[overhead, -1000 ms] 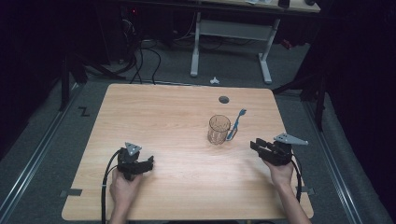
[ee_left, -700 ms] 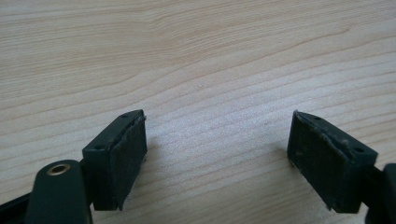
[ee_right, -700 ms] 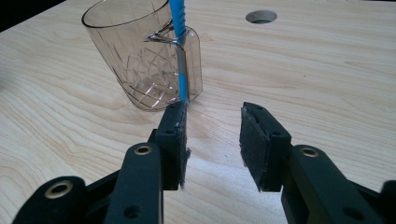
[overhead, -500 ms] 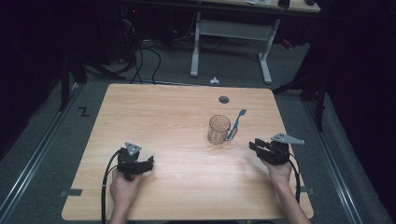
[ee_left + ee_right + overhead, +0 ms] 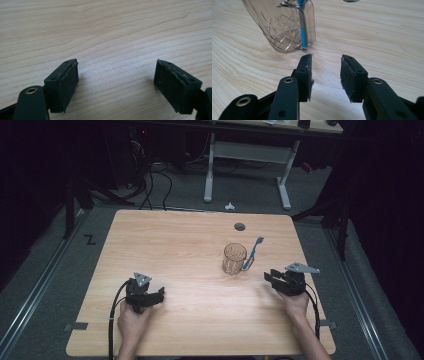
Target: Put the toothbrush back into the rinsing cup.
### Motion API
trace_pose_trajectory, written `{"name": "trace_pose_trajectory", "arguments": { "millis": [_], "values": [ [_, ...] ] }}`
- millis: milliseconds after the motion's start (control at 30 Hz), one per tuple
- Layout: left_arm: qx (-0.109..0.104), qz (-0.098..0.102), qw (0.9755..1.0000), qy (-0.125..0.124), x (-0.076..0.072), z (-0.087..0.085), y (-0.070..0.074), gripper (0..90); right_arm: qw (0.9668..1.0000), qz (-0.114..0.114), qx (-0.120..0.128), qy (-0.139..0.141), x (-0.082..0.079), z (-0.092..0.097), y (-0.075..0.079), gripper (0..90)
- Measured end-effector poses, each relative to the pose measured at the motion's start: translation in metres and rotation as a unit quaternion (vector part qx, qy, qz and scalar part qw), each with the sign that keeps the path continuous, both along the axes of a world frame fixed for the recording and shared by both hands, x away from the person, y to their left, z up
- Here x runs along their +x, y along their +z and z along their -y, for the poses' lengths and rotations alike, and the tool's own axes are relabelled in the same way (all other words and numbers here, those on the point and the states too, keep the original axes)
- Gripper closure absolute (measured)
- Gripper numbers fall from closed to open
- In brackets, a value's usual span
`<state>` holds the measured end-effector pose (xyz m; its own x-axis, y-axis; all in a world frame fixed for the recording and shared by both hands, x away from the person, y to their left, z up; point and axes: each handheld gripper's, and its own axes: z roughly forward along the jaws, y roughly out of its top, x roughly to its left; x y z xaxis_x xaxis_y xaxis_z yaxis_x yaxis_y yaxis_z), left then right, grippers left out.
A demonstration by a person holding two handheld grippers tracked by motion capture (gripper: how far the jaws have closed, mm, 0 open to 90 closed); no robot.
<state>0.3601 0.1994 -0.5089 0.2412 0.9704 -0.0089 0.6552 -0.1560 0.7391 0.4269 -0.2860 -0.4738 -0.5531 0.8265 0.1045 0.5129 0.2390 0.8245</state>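
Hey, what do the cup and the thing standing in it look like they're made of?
The cup looks like clear, brown-tinted plastic or glass: you see the wood grain through it, and cut-pattern lines catch light. I can't tell which. The toothbrush leaning in it looks like glossy blue plastic, though its head is too small to judge. The table under them looks like pale, matte wood or wood laminate.

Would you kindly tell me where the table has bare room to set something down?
The whole left half of the table is bare, from the far edge down to the left gripper. The near middle, between both grippers, is free too. It is crowded only right of centre, where the glass and blue toothbrush stand before the right gripper.
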Motion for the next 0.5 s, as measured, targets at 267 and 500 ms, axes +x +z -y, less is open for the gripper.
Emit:
{"name": "trace_pose_trajectory", "arguments": {
  "millis": [267,500],
  "values": [
    [0.0,0.0,1.0,0.0,0.0,0.0,0.0,20.3,0.9997,-0.013,-0.019,-0.004,0.005,-0.003,-0.009,61.3],
    [0.0,0.0,1.0,0.0,0.0,0.0,0.0,20.3,0.9991,-0.023,-0.034,-0.007,0.01,-0.007,-0.017,60.2]
  ]
}}
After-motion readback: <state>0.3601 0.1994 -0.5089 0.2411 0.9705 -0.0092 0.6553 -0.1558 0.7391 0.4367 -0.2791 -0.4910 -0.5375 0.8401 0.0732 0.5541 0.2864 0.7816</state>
